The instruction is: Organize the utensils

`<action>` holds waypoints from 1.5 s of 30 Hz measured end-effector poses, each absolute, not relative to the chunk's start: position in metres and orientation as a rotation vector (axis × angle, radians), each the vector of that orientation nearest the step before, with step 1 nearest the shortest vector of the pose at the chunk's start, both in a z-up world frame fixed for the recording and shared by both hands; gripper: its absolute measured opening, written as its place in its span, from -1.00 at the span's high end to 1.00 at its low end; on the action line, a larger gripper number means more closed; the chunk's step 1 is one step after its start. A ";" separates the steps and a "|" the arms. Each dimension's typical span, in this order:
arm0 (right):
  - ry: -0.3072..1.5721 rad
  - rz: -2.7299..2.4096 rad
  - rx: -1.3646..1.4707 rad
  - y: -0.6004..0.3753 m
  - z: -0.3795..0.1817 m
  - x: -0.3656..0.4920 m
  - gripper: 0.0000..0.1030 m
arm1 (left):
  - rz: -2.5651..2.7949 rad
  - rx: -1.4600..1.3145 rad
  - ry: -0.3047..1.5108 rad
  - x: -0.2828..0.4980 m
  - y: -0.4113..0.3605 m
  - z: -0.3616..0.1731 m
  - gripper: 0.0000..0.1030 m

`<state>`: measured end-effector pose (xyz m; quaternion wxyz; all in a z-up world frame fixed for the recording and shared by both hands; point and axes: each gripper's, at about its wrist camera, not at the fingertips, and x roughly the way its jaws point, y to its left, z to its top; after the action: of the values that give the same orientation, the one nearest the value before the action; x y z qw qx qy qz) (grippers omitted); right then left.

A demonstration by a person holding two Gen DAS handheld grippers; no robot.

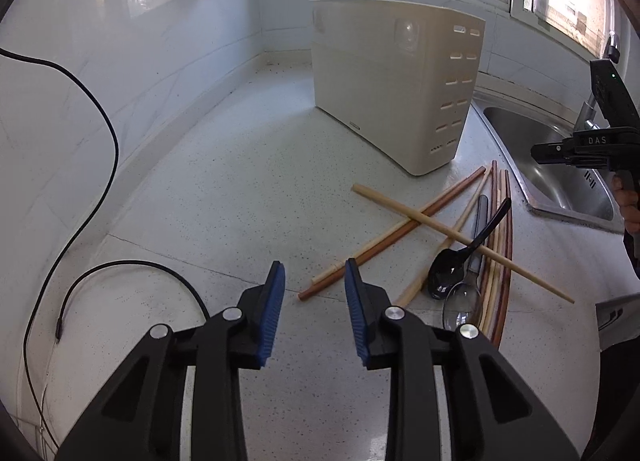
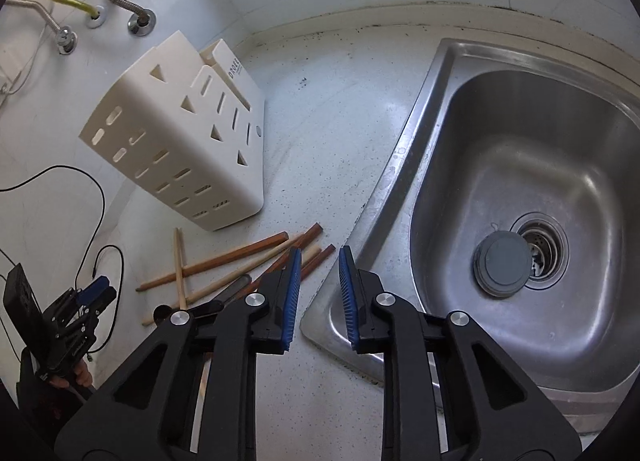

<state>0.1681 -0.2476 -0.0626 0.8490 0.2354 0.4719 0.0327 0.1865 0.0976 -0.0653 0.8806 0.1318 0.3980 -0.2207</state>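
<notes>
A: Where are the utensils?

B: In a loose pile on the speckled worktop [image 1: 224, 189], between the cream utensil holder [image 1: 384, 89] and the steel sink [image 2: 532, 189]. Wooden chopsticks [image 1: 424, 217] lie crossed over one another, with a black spoon [image 1: 452, 265] and a metal spoon [image 1: 460, 301] among them.

A: Any writing?

B: The right tool's body [image 1: 592, 145] reads "DAS" in the left wrist view. The holder's insert carries lettering, something like "DROEE", but it is too small to be sure. A small plate low on the holder's side is unreadable.

A: And the tools?

B: The left tool [image 1: 314, 273] hangs over bare worktop just beside the pile, blue pads apart, gripping nothing. The right tool [image 2: 318, 261] sits above the sink's near edge and the chopstick ends, jaws likewise parted and empty. A grey stopper [image 2: 502, 267] lies beside the drain.
</notes>
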 end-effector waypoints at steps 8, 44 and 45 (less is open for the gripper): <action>1.047 0.055 0.581 -0.248 -0.080 0.196 0.65 | -0.538 0.329 0.868 0.199 0.100 -0.077 0.41; 1.098 -0.112 0.543 -0.211 -0.089 0.216 0.62 | -0.795 0.495 0.925 0.214 0.105 -0.097 0.71; 1.101 -0.120 0.544 -0.210 -0.088 0.217 0.62 | -0.797 0.505 0.921 0.213 0.104 -0.097 0.71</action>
<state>0.2171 -0.2098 -0.0881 0.8157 0.2552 0.5160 -0.0561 0.2134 0.1044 -0.0973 0.7905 0.2345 0.4279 -0.3702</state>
